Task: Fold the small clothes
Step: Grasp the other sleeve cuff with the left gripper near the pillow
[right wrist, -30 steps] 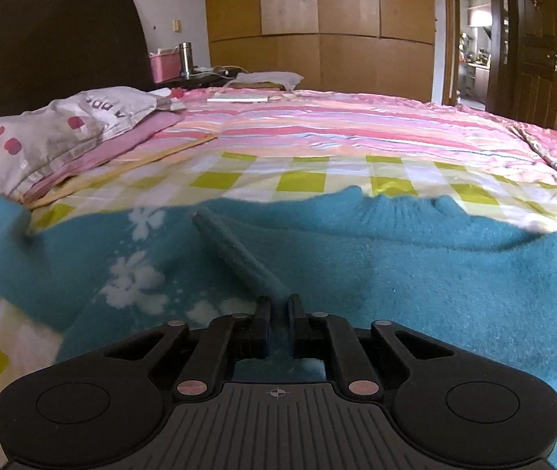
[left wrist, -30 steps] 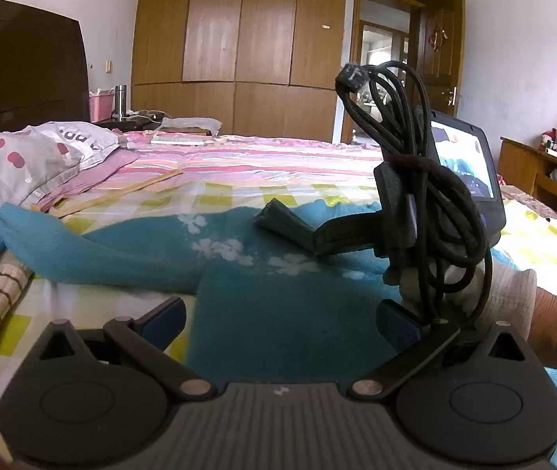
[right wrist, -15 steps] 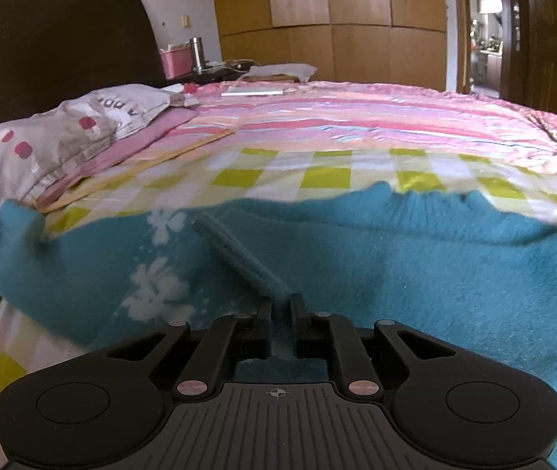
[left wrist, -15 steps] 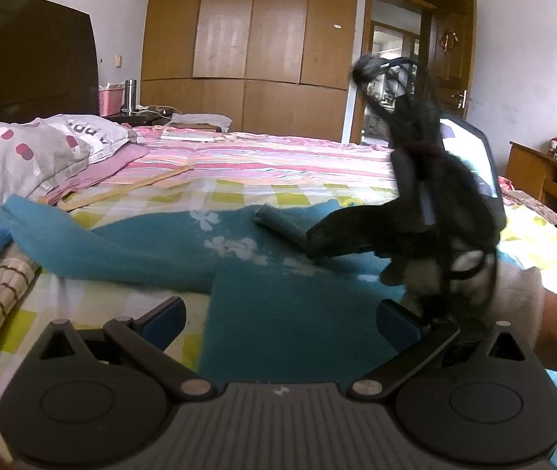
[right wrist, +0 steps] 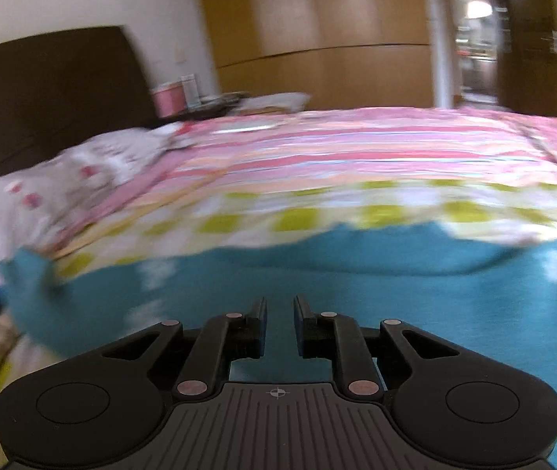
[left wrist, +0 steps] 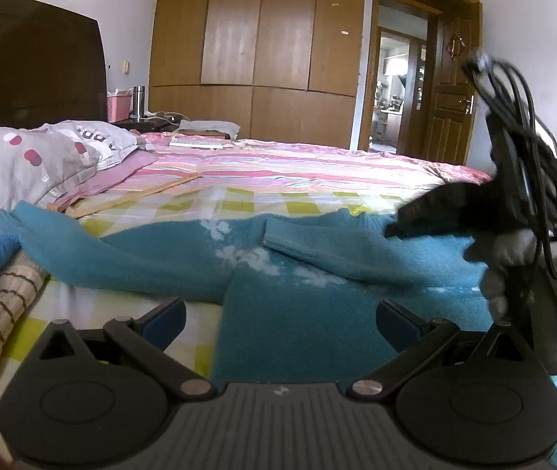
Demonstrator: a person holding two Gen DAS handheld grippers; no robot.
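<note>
1. Teal sweater [left wrist: 317, 305] lies flat on the checked bedspread [left wrist: 239, 203] in our left wrist view, one sleeve [left wrist: 329, 250] folded across its chest. Our left gripper [left wrist: 280, 313] hovers at 6 o'clock, jaws wide apart and empty. The right gripper [left wrist: 513, 211] shows at 3 o'clock; its jaws are hidden here.
2. Our right wrist view is blurred, yet it alone shows the right gripper's [right wrist: 280, 319] jaws slightly parted, holding nothing, above the sweater [right wrist: 396, 293]. The folded sleeve is not visible here. For the other sleeve [left wrist: 66, 243] at 9 o'clock, we should pinch near the cuff.
</note>
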